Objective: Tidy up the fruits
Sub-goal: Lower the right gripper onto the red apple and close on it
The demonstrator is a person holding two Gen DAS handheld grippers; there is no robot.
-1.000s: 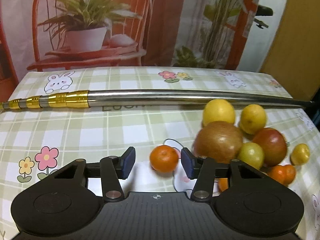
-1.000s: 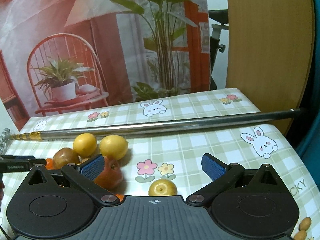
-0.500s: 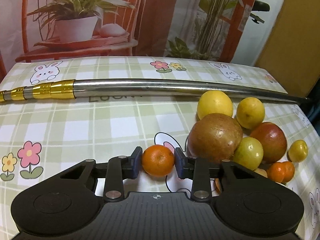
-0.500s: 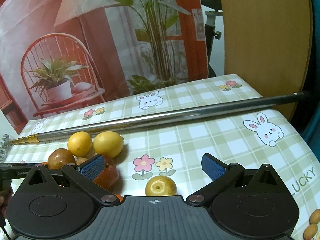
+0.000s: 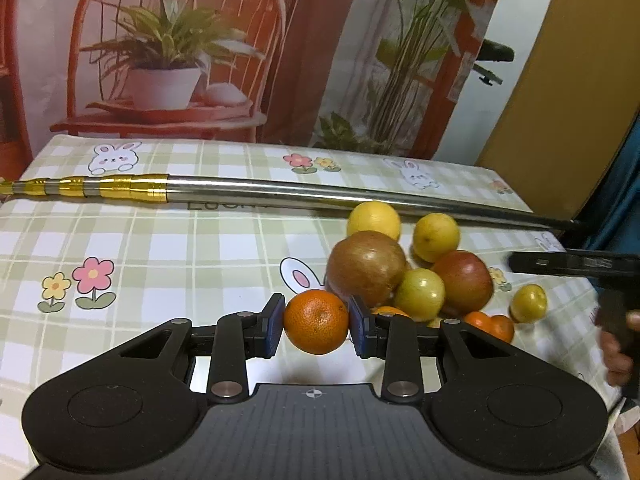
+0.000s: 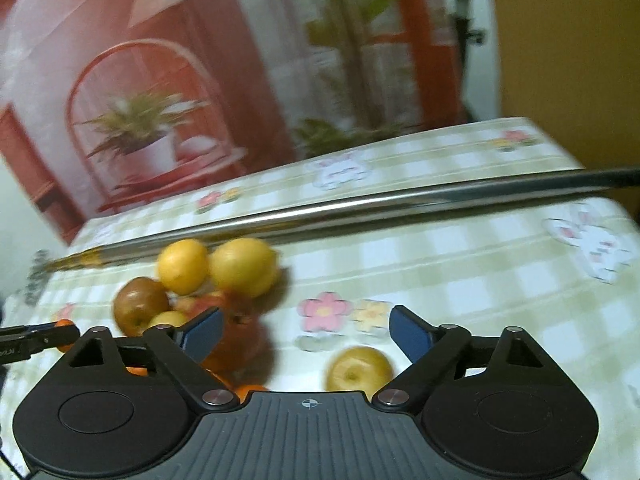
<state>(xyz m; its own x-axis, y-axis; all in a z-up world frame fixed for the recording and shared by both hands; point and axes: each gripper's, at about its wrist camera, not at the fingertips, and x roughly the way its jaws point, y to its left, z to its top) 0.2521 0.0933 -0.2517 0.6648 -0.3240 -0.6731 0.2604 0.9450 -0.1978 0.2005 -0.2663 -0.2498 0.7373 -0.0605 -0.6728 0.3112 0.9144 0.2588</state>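
Orange in colour, the mandarin sits clamped between the blue pads of our left gripper, which has closed narrowly on it. Just right of and beyond this gripper lies the fruit pile: a brown apple, two lemons, a red apple and a green fruit. Farther ahead, a steel pole spans the checked tablecloth. Our right gripper stands wide and holds nothing; its jaws have just been closing. A small yellow fruit lies on the cloth below the gap, nearer the right pad, untouched.
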